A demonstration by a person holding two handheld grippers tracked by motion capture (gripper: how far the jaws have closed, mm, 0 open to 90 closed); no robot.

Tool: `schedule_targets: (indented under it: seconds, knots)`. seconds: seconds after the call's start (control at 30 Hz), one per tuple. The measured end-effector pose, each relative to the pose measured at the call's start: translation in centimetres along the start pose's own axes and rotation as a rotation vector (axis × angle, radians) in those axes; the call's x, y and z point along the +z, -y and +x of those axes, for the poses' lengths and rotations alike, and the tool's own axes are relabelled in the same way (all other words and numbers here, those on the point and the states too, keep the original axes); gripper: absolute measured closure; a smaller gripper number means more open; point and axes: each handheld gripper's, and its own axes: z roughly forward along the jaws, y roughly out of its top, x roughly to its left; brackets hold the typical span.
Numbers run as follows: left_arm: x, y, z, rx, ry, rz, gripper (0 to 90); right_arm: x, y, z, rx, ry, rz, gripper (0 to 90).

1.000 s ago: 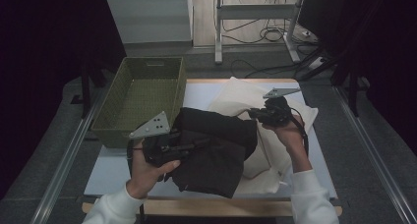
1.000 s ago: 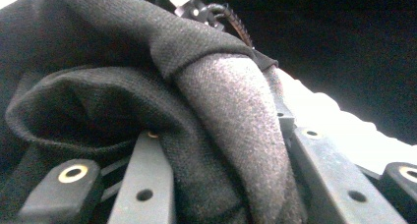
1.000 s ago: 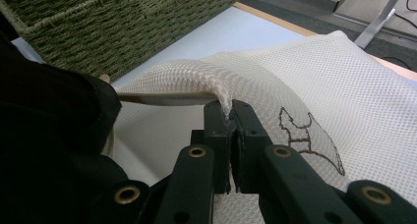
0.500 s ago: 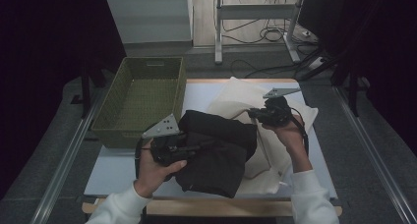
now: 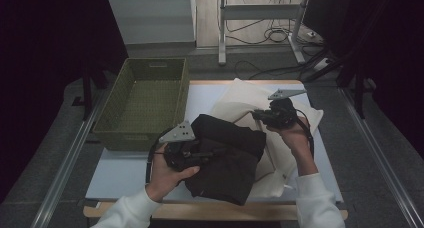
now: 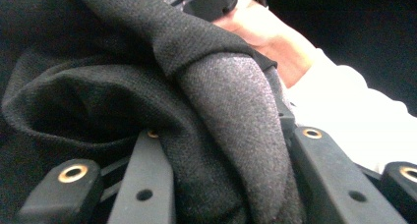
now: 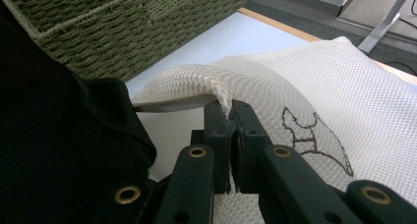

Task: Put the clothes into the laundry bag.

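Bagging step: left gripper (image 5: 200,153) jaws pinching black garment (image 5: 227,158) mid-counter, right gripper (image 7: 231,135) jaws pressed on mesh laundry bag (image 7: 314,91) rim, lifting it open. Next: likely push garment right, into bag mouth.

The high view is dim, black at nine and three o'clock with soft light on the table (image 5: 135,168) at centre, while the left gripper view blurs the near black garment (image 6: 147,86) and overexposes the white sleeve (image 6: 344,111) at three o'clock.
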Motion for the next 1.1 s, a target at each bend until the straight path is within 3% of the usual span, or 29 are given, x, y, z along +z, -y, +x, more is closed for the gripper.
schedule_targets:
  seconds: [0.2,0.6,1.1]
  knots:
    - [1.2,0.4,0.3,-0.011,-0.001,0.020,66.8,-0.1,-0.1,0.2,-0.006,-0.003,-0.003,86.2]
    - [3.1,0.8,0.8,0.027,-0.050,0.058,66.6,-0.2,-0.2,0.4,-0.014,-0.007,0.000,86.3]
    - [5.5,1.7,2.3,0.017,-0.085,0.118,66.3,-0.1,-0.3,0.7,-0.021,-0.011,0.006,86.4]
